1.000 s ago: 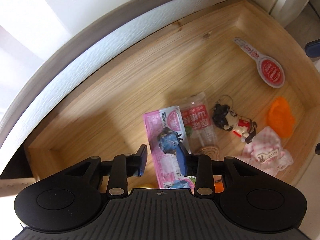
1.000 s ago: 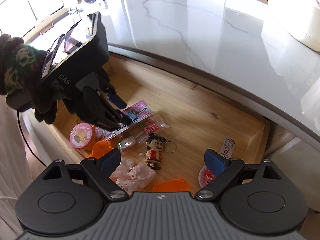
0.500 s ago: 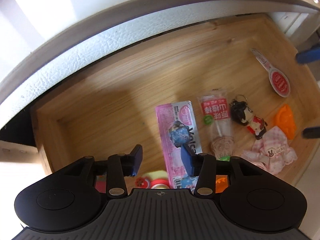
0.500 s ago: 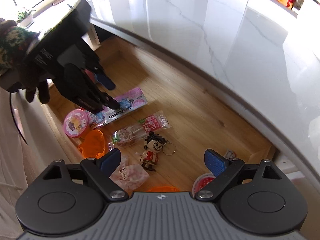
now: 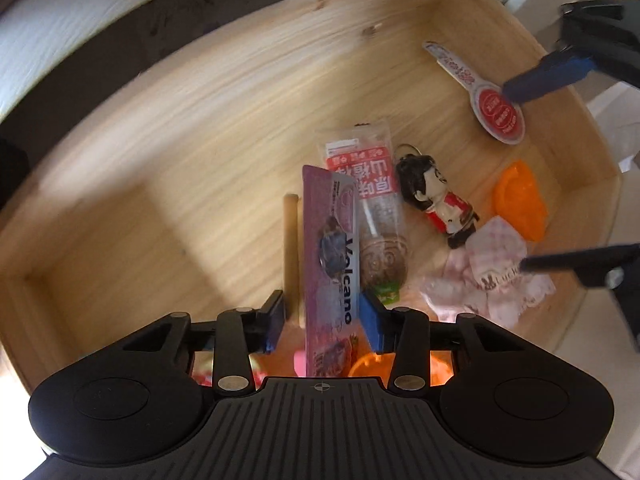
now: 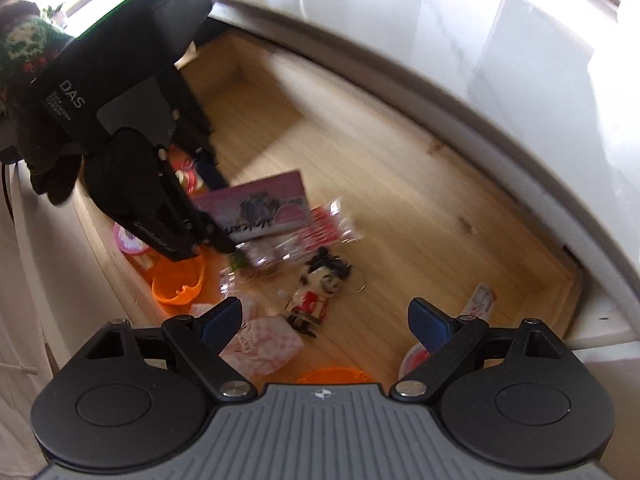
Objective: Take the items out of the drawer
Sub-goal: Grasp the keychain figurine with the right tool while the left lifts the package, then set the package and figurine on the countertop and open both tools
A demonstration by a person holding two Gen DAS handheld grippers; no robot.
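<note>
Left gripper [image 5: 322, 320]: fingers closed on the pink "Volcano" card pack [image 5: 330, 256], which I see tilted up off the wooden drawer [image 5: 160, 168] floor. Right gripper [image 6: 324, 320]: fingers wide apart, holding nothing, over the near right of the drawer. Left housing reads "DAS". Pink cloth [image 5: 496, 272] reads "Lucky". Nearby: figurine keychain [image 5: 436, 200], red-labelled sachet [image 5: 364, 172], orange mould [image 5: 520, 200], red-and-white spoon [image 5: 484, 96]. White marble tabletop [image 6: 460, 40] beyond.
</note>
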